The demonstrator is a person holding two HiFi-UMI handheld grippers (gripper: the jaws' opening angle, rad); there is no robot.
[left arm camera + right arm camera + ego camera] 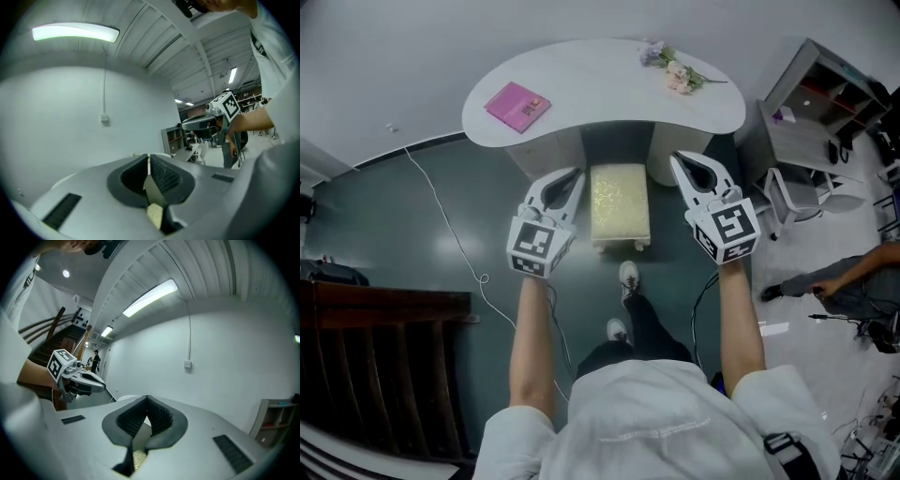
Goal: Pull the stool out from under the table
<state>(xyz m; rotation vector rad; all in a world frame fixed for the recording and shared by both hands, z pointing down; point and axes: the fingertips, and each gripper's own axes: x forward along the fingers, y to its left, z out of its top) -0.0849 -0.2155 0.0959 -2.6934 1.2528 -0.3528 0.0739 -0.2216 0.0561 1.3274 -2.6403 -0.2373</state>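
1. Head view:
   - The left gripper and the right gripper are held up at centre frame. Each has its jaws closed and carries nothing.
   - Between them, lower down, stands the stool with a pale yellow cushion. It sits on the dark floor just below the front edge of the white table, and its far end lies between the table's two pedestals.
   - On the tabletop a pink book lies at upper left and a small bunch of flowers at upper right.
   - At the right edge an open shelf unit holds a few small dark items, too small to name.
   - A thin cable trails over the floor at left.

2. Left gripper view:
   - The left gripper's ribbed pads meet at the tips, with nothing pinched between them.
   - A sliver of the stool's yellow cushion shows far below through the gap behind the pads.
   - The right gripper floats at centre right.
   - Behind it is a shelf unit, its contents unreadable.

3. Right gripper view:
   - The right gripper's jaws are pressed together and empty.
   - The left gripper shows at left.
   - A shelf unit sits at lower right, its compartments too dim to read.
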